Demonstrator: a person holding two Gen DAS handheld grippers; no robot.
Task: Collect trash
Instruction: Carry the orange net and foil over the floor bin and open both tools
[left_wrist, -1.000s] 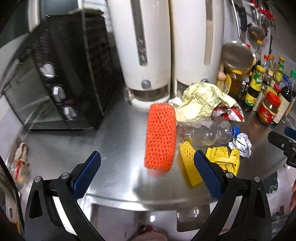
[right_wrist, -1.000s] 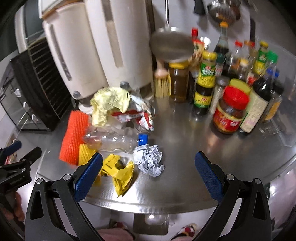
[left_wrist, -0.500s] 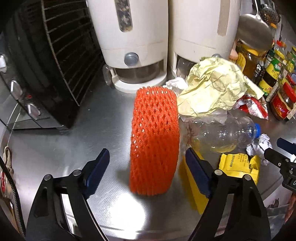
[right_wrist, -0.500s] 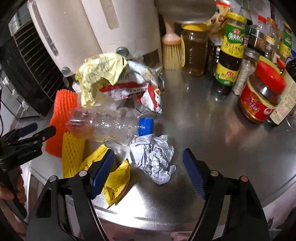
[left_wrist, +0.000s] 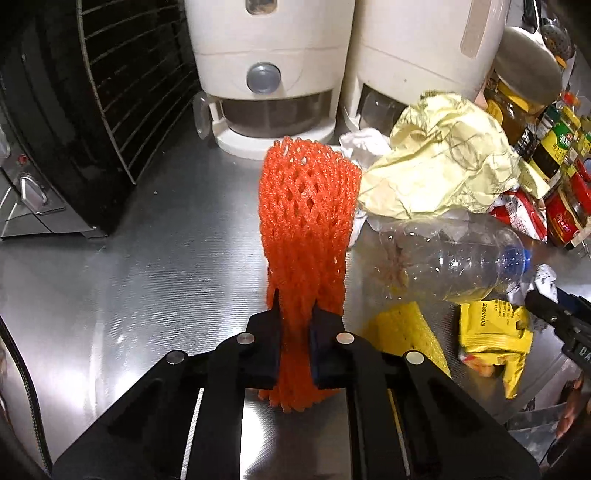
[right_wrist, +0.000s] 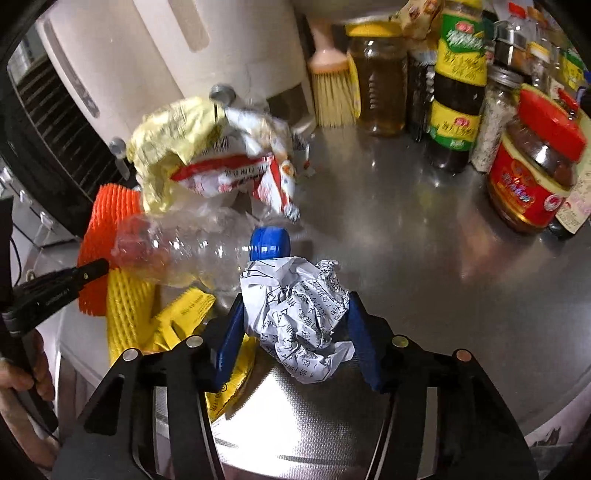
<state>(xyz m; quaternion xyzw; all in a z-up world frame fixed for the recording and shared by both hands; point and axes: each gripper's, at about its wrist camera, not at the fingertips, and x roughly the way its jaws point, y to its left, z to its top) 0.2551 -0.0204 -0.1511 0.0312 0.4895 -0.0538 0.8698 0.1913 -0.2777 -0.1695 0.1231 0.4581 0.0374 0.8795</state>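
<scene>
An orange foam net (left_wrist: 306, 206) lies on the steel counter (left_wrist: 147, 258). My left gripper (left_wrist: 295, 314) is closing on its near end, and the pads pinch it thin. My right gripper (right_wrist: 297, 299) is closing too, with a crumpled printed paper ball (right_wrist: 295, 306) between its blue pads, which touch both its sides. Behind the ball lies a clear plastic bottle (right_wrist: 184, 247) with a blue cap. A yellow foam net (left_wrist: 406, 328), a yellow wrapper (left_wrist: 491, 332), a pale yellow crumpled bag (left_wrist: 439, 158) and a red-and-white wrapper (right_wrist: 229, 173) lie around it.
Two white appliances (left_wrist: 269, 55) stand at the back and a black oven (left_wrist: 74, 110) on the left. Sauce jars and bottles (right_wrist: 535, 166) and a brush (right_wrist: 332, 92) crowd the back right. The counter's front edge runs just below both grippers.
Both grippers came down and forward to the counter. The left jaws went from wide open to pinched on the orange net. The right jaws narrowed around the paper ball.
</scene>
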